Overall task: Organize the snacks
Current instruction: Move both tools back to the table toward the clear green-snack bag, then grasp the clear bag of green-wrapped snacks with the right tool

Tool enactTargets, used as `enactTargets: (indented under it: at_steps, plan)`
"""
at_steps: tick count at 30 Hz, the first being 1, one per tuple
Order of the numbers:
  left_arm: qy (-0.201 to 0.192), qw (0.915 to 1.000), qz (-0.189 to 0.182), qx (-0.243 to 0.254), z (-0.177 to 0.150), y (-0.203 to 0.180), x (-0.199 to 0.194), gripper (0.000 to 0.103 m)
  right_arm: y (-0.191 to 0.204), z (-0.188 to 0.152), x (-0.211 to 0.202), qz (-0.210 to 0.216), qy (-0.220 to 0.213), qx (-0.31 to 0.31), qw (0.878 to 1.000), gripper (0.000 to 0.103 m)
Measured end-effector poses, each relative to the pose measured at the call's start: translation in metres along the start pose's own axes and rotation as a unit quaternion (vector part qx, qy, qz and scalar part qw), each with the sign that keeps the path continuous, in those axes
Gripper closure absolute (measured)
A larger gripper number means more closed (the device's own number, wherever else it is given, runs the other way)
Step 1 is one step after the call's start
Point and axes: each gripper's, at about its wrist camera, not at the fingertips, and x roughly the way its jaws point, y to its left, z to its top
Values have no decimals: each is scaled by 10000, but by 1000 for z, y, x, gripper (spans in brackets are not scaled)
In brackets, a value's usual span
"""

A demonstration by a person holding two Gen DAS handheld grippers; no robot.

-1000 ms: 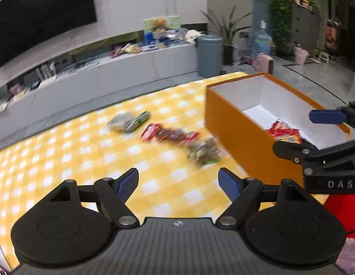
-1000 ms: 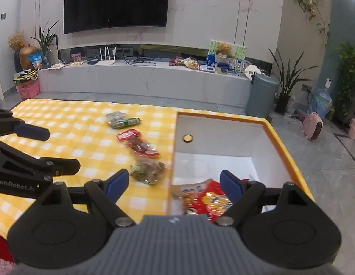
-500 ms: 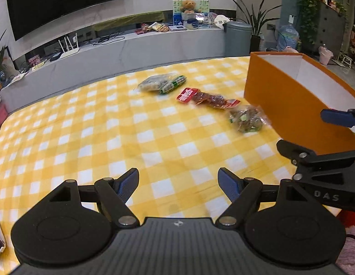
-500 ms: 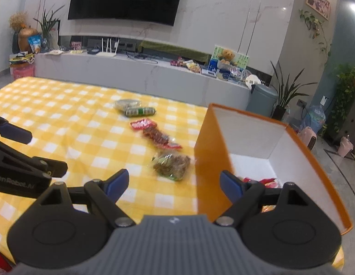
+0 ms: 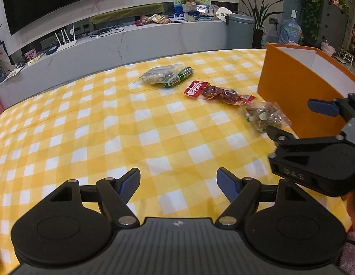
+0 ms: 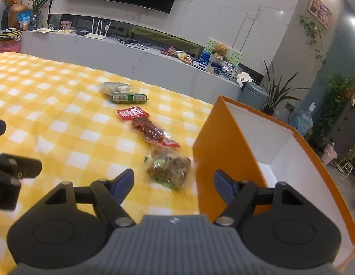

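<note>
I hold two claws over a table covered in a yellow-and-white checked cloth. My left claw hangs above bare cloth, its blue-tipped fingers spread wide with nothing between them; they have just been closing a little. My right claw is also wide apart and has just been narrowing, gripping nothing. Seen between its fingers, lying on the cloth, is a clear bag of brown and green snacks; the pads do not touch it.

That bag lies just beside the near corner of an orange box with a white inside, which stands on the right side of the table. Beyond the bag, in a line running away from me, lie a red packet of dark dried meat, then a green sausage-shaped pack touching a clear bag of pale snacks.

In the left view, my right claw shows at the right edge, close to the box wall.
</note>
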Motion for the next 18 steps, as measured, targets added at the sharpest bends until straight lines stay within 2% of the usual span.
enactTargets:
  at_steps: [8,13,16,18]
  plan:
    - [68,10000,18,-7,14,10,25,14,15,15,53,-183,390,141,9990,27]
    - [47,9999,7,-90,19,16,34,15,16,13,79,-248,711,455,9961,26]
    - [57,10000,-9,-59,19,17,39,15,12,11,87,-159,728,679,9949,29]
    - [86,9999,21,-52,18,18,40,15,13,11,89,-172,682,643,9955,37]
